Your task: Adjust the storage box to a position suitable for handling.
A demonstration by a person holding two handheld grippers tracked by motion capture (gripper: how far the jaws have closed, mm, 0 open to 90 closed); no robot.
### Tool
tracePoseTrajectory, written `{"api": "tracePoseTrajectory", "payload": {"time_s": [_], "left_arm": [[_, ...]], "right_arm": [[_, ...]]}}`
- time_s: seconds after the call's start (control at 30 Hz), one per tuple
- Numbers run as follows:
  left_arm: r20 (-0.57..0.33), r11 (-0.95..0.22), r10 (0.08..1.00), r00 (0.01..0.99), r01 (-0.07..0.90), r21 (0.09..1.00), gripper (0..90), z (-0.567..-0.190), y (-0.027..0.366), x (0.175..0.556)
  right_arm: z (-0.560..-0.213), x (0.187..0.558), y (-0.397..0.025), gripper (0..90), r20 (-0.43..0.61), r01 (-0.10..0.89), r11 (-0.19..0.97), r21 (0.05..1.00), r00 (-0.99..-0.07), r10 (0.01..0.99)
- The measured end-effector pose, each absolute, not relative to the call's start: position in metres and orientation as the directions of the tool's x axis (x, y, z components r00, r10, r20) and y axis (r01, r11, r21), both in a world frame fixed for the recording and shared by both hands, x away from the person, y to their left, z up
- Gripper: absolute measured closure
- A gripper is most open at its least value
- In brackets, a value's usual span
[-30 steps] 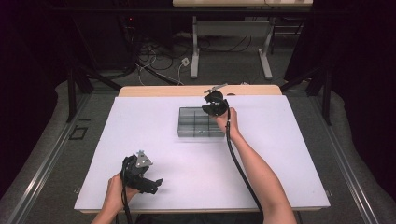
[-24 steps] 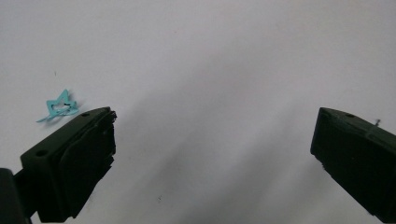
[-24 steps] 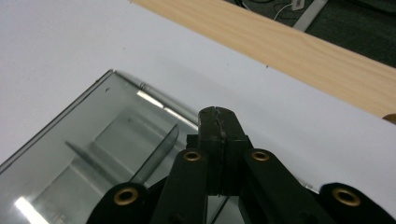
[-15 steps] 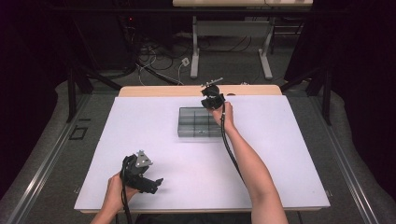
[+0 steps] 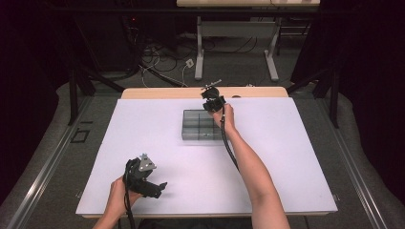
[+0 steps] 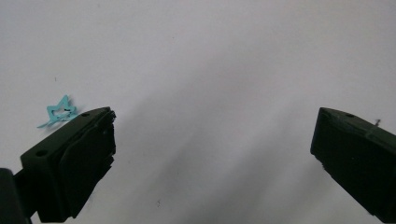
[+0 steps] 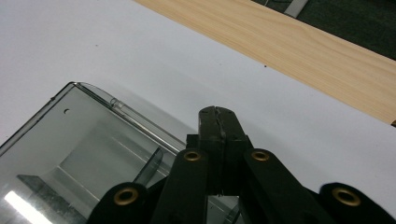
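White sheet covers the table (image 5: 286,157), with a wooden strip bare along the far edge and cables and desk legs on the dark floor behind.

Clear compartment box (image 5: 201,125) sits at centre-far of the sheet, lid shut as far as I can tell; long axis runs left-right across the table, long sides parallel to the wooden edge. Inner dividers show through the plastic.

Right gripper (image 5: 211,98) hovers over the box's far right corner, pointing away from the person toward the wooden strip. In the right gripper view its jaws are pressed together with nothing between them, and the box lid (image 7: 70,154) lies below and left of the tips.

Left gripper (image 5: 160,187) rests low at the near left, well apart from the box, jaws spread wide and empty. A small teal star-shaped clip (image 6: 60,110) lies on the sheet just beside its left jaw.

Judgement: right hand is nearer the box; any move onto it means coming back toward the person.
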State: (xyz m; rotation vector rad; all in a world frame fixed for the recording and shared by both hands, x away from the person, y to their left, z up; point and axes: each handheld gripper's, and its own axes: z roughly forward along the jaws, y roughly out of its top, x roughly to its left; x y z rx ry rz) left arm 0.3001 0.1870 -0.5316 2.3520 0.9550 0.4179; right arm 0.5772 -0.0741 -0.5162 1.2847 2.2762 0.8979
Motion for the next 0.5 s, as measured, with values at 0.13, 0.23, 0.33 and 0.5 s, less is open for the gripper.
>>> {"api": "tracePoseTrajectory", "payload": {"time_s": [0.13,0.23,0.33,0.5], "left_arm": [[0.076,-0.592,0.709,0.701,0.534,0.604,0.0,-0.5312,0.1869,0.3001],[0.076,-0.593,0.708,0.702,0.533,0.604,0.0,-0.5308,0.1865,0.2998],[0.078,-0.594,0.708,0.702,0.532,0.604,0.0,-0.5306,0.1863,0.2996],[0.078,-0.593,0.708,0.702,0.530,0.606,0.0,-0.5307,0.1867,0.3001]], "right_arm": [[-0.5152,0.5767,-0.0744,90.0,-0.014,0.618,0.382,0.687,-0.515,0.857],[-0.5146,0.5752,-0.0740,90.0,-0.011,0.617,0.370,0.694,-0.505,0.863],[-0.5147,0.5748,-0.0735,90.0,-0.007,0.611,0.366,0.702,-0.508,0.861],[-0.5154,0.5757,-0.0706,90.0,-0.034,0.619,0.382,0.686,-0.498,0.867]]}}
